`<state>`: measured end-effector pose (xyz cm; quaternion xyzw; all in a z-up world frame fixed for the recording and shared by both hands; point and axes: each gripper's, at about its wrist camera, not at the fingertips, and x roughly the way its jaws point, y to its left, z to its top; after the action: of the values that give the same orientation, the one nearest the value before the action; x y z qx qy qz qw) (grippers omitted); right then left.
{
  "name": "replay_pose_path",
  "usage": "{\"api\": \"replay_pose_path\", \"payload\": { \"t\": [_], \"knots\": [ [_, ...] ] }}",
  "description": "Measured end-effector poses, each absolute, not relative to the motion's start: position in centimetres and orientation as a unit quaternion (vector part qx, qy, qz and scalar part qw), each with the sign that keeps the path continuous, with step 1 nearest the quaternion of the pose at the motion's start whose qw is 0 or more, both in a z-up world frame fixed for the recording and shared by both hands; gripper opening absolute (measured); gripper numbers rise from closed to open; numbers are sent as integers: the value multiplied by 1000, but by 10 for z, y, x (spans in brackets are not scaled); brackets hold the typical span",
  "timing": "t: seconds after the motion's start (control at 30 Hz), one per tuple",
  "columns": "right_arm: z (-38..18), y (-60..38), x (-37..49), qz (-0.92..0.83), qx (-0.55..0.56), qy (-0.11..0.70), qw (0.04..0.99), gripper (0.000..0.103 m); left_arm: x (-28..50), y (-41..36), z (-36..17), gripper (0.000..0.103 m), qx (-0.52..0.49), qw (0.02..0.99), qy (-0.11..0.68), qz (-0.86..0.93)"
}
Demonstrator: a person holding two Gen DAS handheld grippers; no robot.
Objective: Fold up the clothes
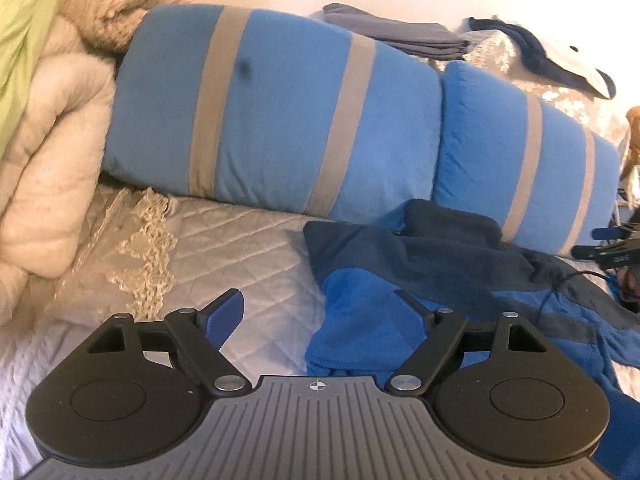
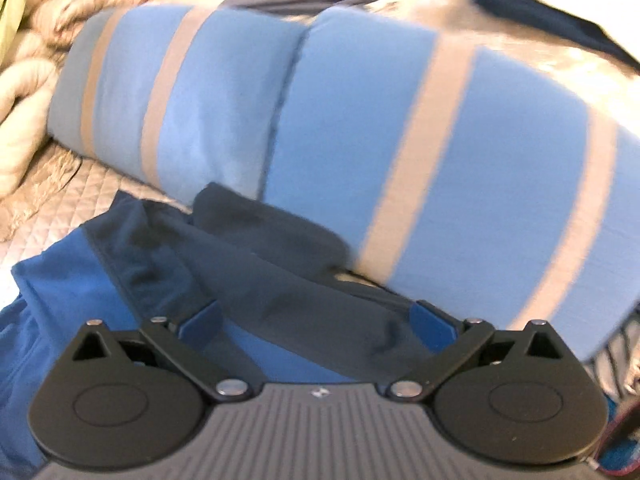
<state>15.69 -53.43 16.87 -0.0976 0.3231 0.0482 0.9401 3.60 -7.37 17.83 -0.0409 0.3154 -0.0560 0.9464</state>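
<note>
1. Two hand-held grippers in view, both with jaws wide apart and nothing pinched: left hand-held gripper (image 1: 320,316) at lower centre of its frame, right hand-held gripper (image 2: 318,322) at lower centre of its own.
2. Blue and navy garment (image 1: 420,280) lying crumpled on the quilted bed cover (image 1: 248,248), lower right of the left wrist view, touching the foot of the striped blue pillows (image 1: 280,120).
3. In the right wrist view, same garment spread under and between the open fingers, not gripped; picture blurred, so contact with the cloth cannot be told.
4. Folded grey clothes (image 1: 400,34) resting behind the pillows, upper centre of the left view; probably finished pieces, as a judgement only.
5. Another dark garment (image 1: 540,52) at upper right, loose, likely waiting.
6. Progress judged as partway: some pieces stacked, blue garment not yet flattened nor folded.
7. Left to do: spreading it flat, taking two edges, folding over.
</note>
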Motion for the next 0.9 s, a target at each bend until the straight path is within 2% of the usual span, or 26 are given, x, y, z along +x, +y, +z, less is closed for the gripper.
{"api": "replay_pose_path", "payload": {
  "t": [0.23,0.67,0.9],
  "knots": [
    [201,-572,99,-38,-195,279,940,103,36,-101,219,81,-15,951,299,-78],
    [288,-647,31,-81,-102,243,961,103,37,-167,286,81,34,956,251,-149],
    [343,-688,-2,-122,-97,202,967,103,38,-198,324,81,50,959,215,-179]
  ]
}}
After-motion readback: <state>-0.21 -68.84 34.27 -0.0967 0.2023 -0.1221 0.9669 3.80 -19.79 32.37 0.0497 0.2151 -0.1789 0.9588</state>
